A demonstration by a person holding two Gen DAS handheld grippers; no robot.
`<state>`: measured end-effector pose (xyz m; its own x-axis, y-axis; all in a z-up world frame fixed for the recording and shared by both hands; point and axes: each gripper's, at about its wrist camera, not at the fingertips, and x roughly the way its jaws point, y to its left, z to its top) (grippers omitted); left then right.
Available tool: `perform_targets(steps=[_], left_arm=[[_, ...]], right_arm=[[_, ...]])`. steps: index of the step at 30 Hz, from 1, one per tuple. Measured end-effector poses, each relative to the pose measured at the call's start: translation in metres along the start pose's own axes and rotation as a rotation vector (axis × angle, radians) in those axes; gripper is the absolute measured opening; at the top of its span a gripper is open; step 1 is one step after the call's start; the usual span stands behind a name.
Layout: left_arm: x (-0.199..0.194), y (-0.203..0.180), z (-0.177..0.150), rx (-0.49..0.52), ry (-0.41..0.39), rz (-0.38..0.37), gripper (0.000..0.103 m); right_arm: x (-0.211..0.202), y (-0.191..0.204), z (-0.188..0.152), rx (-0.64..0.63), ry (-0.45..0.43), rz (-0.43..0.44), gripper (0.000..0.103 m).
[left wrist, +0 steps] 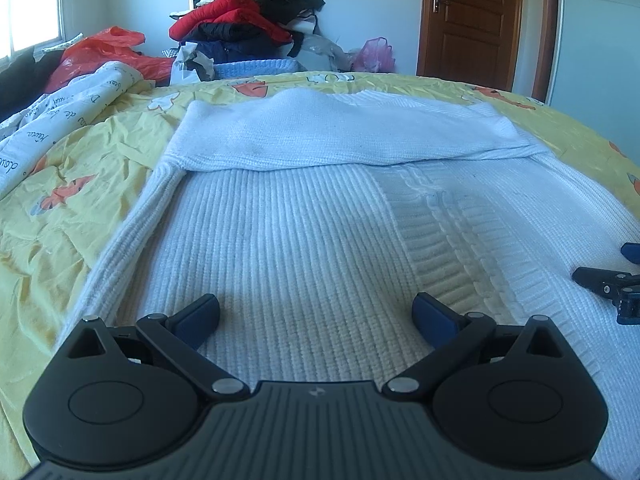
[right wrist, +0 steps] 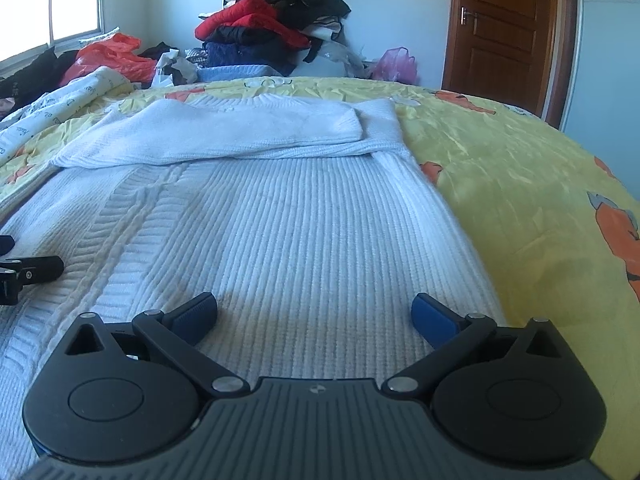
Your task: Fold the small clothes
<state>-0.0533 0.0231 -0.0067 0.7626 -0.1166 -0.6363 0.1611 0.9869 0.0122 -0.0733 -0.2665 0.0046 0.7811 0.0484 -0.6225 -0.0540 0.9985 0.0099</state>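
White sweater (left wrist: 304,216) flat on bed (left wrist: 100,168), sleeves folded across top. Left hand-held gripper (left wrist: 316,312), right hand-held gripper (right wrist: 314,312): jaws wide, empty, over hem. Pinch both hem corners evenly, lift together.

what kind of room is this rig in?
Most likely a home bedroom. A white knit sweater lies spread on a bed with a yellow printed bedspread, a pile of clothes is heaped against the far wall, and there is a wooden panel door.
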Motion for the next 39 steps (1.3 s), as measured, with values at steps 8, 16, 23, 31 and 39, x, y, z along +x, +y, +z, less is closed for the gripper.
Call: perform_targets(steps=[8, 16, 23, 31, 39], left_arm=[[-0.0002, -0.0002, -0.0001, -0.001, 0.0, -0.002, 0.103], [-0.0005, -0.0001, -0.0001, -0.001, 0.0, -0.001, 0.103], [-0.0006, 0.0001, -0.0001, -0.001, -0.001, -0.002, 0.103], [-0.0006, 0.0, -0.0002, -0.002, -0.001, -0.002, 0.103], [-0.0006, 0.0004, -0.0003, -0.002, -0.002, -0.003, 0.103]], right_arm=[[-0.0007, -0.0009, -0.0008, 0.006, -0.004, 0.007, 0.101], [-0.0009, -0.0008, -0.0006, 0.009, -0.004, 0.01, 0.101], [-0.002, -0.0014, -0.0007, 0.014, -0.007, 0.016, 0.101], [-0.0021, -0.0012, -0.0008, 0.014, -0.006, 0.017, 0.101], [-0.002, -0.0009, -0.0009, 0.015, -0.007, 0.018, 0.101]])
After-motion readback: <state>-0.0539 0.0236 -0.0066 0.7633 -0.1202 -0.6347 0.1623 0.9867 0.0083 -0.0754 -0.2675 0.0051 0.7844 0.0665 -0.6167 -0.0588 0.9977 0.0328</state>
